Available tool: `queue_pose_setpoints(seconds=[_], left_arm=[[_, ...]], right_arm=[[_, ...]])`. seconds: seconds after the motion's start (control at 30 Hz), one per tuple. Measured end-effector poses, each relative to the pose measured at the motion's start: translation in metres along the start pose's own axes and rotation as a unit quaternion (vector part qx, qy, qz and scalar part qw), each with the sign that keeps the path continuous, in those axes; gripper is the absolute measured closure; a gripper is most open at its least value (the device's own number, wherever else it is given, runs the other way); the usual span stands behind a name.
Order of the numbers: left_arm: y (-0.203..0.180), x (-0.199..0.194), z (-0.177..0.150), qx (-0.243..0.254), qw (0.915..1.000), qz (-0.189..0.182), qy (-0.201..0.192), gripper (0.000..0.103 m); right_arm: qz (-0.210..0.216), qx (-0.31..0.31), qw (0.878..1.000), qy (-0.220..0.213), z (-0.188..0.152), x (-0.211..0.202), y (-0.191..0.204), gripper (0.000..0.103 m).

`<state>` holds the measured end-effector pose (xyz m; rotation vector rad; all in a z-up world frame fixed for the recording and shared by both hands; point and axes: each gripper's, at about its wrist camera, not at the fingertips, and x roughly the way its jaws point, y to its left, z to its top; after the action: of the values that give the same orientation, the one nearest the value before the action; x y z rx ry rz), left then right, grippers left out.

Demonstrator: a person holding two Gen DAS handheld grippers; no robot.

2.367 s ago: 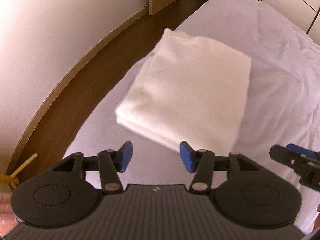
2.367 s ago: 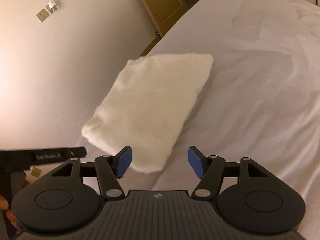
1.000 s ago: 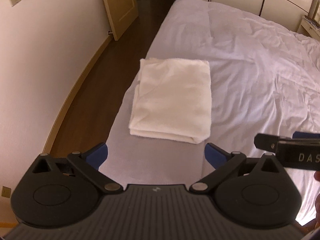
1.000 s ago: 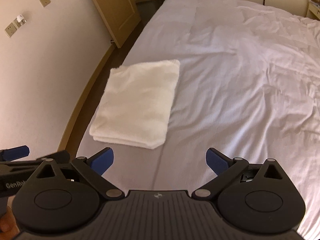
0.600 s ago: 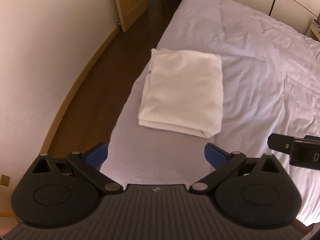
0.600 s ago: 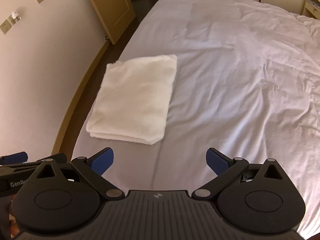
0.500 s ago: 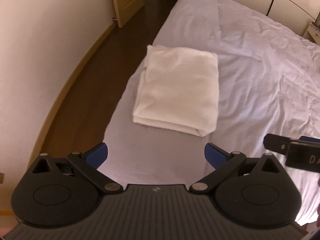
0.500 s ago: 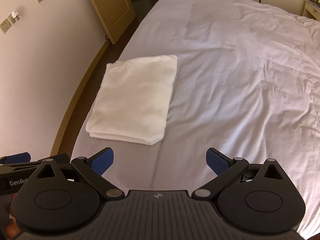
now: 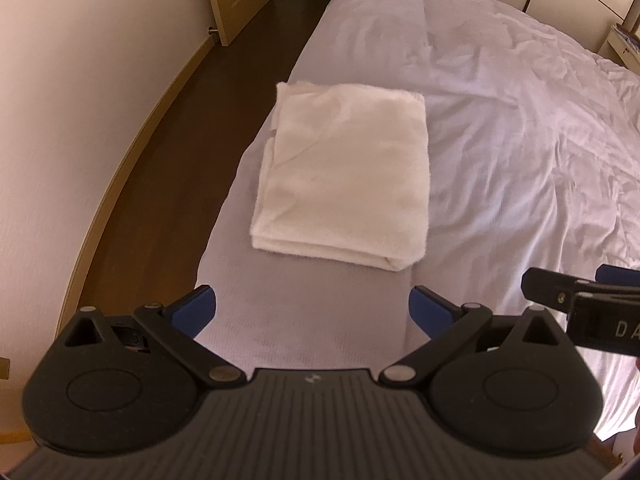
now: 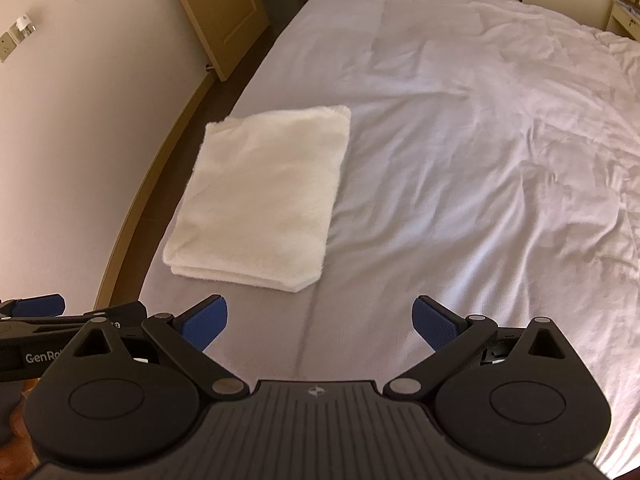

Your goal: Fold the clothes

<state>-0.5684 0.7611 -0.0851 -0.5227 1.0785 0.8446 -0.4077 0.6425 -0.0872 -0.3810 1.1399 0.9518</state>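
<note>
Towel: the white folded cloth (image 9: 344, 176) lies flat as a rectangular stack on the bed (image 9: 500, 128), close to the bed's left edge and just beyond your tools. You can see stacked layers along its near edge.

Left gripper (image 9: 312, 312): spread wide and empty, hanging above the bare sheet just short of the cloth's near edge, touching nothing.

Right gripper (image 10: 320, 320): also spread wide and empty, over the sheet to the right of the cloth's near right corner, clear of the fabric.

Step in hand: judging by the neat stack and both tools free, the fold looks finished or nearly so; what remains is a check and perhaps a tidy.

How to do it well: look along the near edge, where the layers look slightly stepped at the left corner. If you square it, come in low and pinch all the layers together at a corner, not only the top one, or the stack will peel open.

Watch for: the stack sits close to the left edge, with dark floor (image 9: 168, 128) beyond. Nudge it rightward, toward the middle of the bed, never leftward.

Far side: the far left corner looks a little ragged; whether a layer sticks out there is hard to tell.
</note>
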Motion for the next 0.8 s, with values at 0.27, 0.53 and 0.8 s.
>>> queue_pose_setpoints(seconds=[0.27, 0.53, 0.8], left_arm=[[-0.003, 0.003, 0.009, 0.0, 1.0, -0.002, -0.002, 0.001], [0.0, 0.006, 0.017, 0.003, 1.0, -0.006, -0.006, 0.001], [0.0, 0.006, 0.023, 0.012, 0.9998, -0.01, -0.012, 0.001]], right_arm=[[-0.005, -0.008, 1.0, 0.006, 0.006, 0.005, -0.004, 0.002], [-0.006, -0.013, 1.0, 0.015, 0.009, 0.009, -0.003, 0.002], [-0.005, -0.014, 1.0, 0.015, 0.011, 0.012, -0.001, 0.002]])
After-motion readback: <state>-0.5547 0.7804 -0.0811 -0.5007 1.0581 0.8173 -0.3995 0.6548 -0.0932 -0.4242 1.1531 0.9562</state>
